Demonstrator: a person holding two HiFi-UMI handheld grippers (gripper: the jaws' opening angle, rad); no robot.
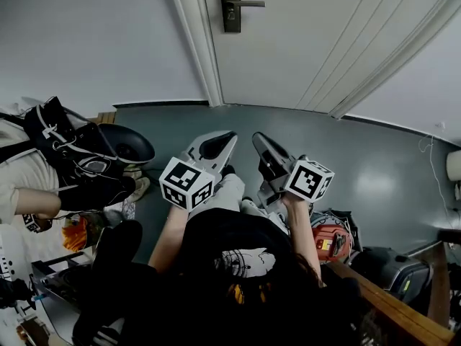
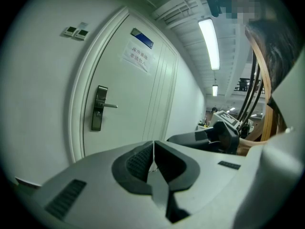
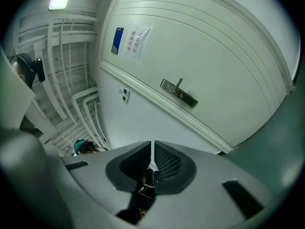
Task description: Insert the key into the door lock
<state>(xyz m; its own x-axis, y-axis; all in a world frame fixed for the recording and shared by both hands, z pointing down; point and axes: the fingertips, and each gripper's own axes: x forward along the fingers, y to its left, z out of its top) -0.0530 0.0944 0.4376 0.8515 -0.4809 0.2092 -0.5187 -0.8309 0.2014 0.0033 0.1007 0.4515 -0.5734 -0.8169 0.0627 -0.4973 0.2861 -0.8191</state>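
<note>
— So where is the key (image 3: 147, 184) sitting?
— Apparently in the right claw (image 3: 152, 150): its jaws are clenching a small dark thing low between them, judged to be the key.
— And the left claw (image 2: 153, 147)?
— Its jaws are pressing together on nothing that can be made out; it is idling just beside the right one.
— Why are both hanging so low?
— The person (image 1: 230, 247) is holding them before the body, well apart from the door lock (image 1: 230, 6), which is sitting high on the door (image 1: 324, 42); the approach is not yet beginning.
</note>
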